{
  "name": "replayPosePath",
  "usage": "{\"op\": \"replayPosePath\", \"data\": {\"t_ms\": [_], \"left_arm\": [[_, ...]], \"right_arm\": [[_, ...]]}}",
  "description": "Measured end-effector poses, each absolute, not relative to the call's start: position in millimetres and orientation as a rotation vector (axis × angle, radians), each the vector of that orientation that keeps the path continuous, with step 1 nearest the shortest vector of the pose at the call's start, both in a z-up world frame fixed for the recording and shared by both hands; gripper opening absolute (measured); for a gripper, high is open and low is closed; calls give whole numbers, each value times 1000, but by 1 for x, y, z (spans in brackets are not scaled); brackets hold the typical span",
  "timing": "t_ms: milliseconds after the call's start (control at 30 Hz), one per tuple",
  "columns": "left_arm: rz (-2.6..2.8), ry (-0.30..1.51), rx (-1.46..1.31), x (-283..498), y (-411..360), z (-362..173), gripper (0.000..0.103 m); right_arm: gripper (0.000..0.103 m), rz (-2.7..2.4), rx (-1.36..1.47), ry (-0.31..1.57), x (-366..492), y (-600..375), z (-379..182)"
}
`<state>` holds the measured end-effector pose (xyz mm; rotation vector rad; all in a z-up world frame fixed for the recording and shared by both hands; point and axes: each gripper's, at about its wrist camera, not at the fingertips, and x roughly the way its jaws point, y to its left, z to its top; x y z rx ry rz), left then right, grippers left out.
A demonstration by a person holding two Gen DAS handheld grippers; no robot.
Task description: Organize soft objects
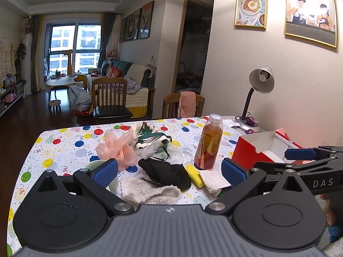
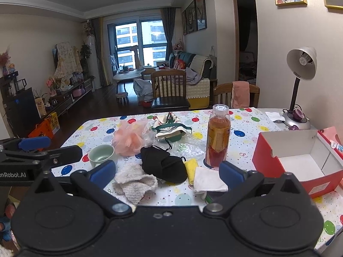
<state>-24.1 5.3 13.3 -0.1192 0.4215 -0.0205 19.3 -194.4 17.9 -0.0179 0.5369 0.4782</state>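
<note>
Soft things lie heaped on the balloon-print table: a pink mesh puff [image 1: 116, 147] [image 2: 128, 142], a black face mask [image 1: 166, 172] [image 2: 164, 165], a fuzzy white cloth [image 1: 150, 190] [image 2: 135, 183], a yellow cloth [image 1: 194, 175] [image 2: 190, 168], a white folded cloth [image 1: 213, 180] [image 2: 209, 181] and a green-and-white pouch [image 1: 153, 136] [image 2: 171, 128]. An open red box [image 1: 263, 147] [image 2: 300, 160] stands to the right, empty. My left gripper [image 1: 169, 172] is open above the near pile. My right gripper [image 2: 167, 172] is open above the same pile, holding nothing.
A tea bottle [image 1: 209, 142] [image 2: 218, 137] stands upright right of the pile. A pale green cup [image 2: 101, 155] sits left of it. A desk lamp [image 1: 255, 98] [image 2: 299, 85] stands at the back right by the wall. Crumpled clear plastic [image 2: 188, 145] lies behind the mask.
</note>
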Motion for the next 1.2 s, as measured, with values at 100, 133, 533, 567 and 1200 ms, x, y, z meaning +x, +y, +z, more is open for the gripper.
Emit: {"op": "replayPosePath", "data": {"t_ms": [100, 133, 533, 567, 1200], "left_arm": [[-20, 420, -118, -25, 5, 13, 103], [-19, 420, -119, -25, 5, 14, 103], [-13, 413, -116, -28, 1, 17, 103], [-12, 415, -117, -27, 1, 16, 103], [-17, 420, -131, -20, 4, 16, 103]], "right_arm": [[103, 474, -20, 535, 17, -195, 18], [103, 473, -20, 535, 17, -195, 18], [103, 461, -18, 528, 15, -199, 20], [103, 460, -17, 527, 17, -200, 20], [103, 459, -19, 526, 19, -200, 20]]}}
